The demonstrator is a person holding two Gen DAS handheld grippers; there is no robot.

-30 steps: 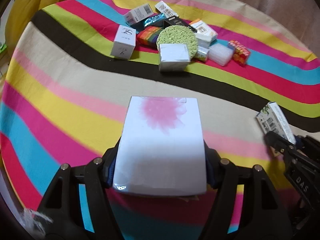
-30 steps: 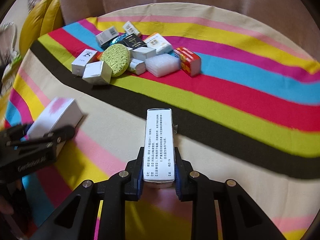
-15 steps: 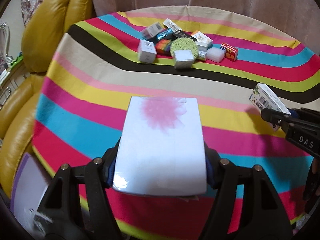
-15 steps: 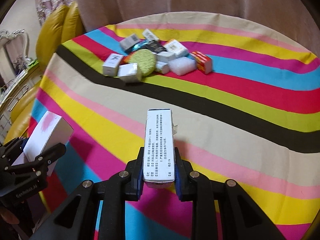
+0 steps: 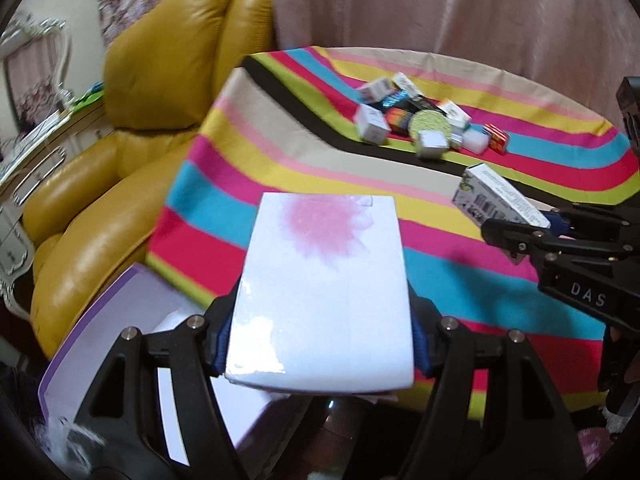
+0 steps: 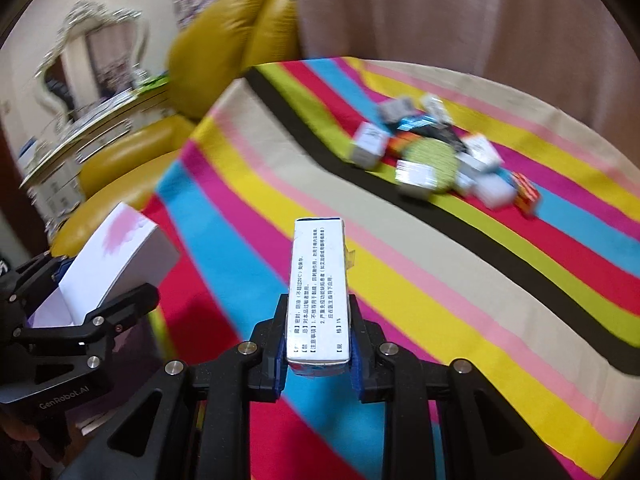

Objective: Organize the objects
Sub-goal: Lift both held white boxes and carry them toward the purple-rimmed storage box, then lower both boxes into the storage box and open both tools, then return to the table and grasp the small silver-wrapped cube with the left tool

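My left gripper [image 5: 322,340] is shut on a white box with a pink flower print [image 5: 324,292], held in the air past the table's near left edge; it also shows in the right wrist view [image 6: 116,264]. My right gripper [image 6: 318,344] is shut on a narrow white medicine box with printed text [image 6: 319,292], held above the striped tablecloth [image 6: 440,280]; this box shows in the left wrist view [image 5: 496,196] too. A pile of small boxes and a green round sponge [image 5: 430,122] lies at the table's far side.
A purple-rimmed white container [image 5: 120,320] sits below my left gripper, off the table's near left corner. A yellow leather armchair [image 5: 132,120] stands left of the table. A pink curtain [image 5: 440,8] hangs behind. A mirror and dresser [image 6: 92,80] stand far left.
Both grippers have pulled back and to the left from the table with their boxes. The pile looks farther away, and the purple-rimmed container has come into view under the left gripper.
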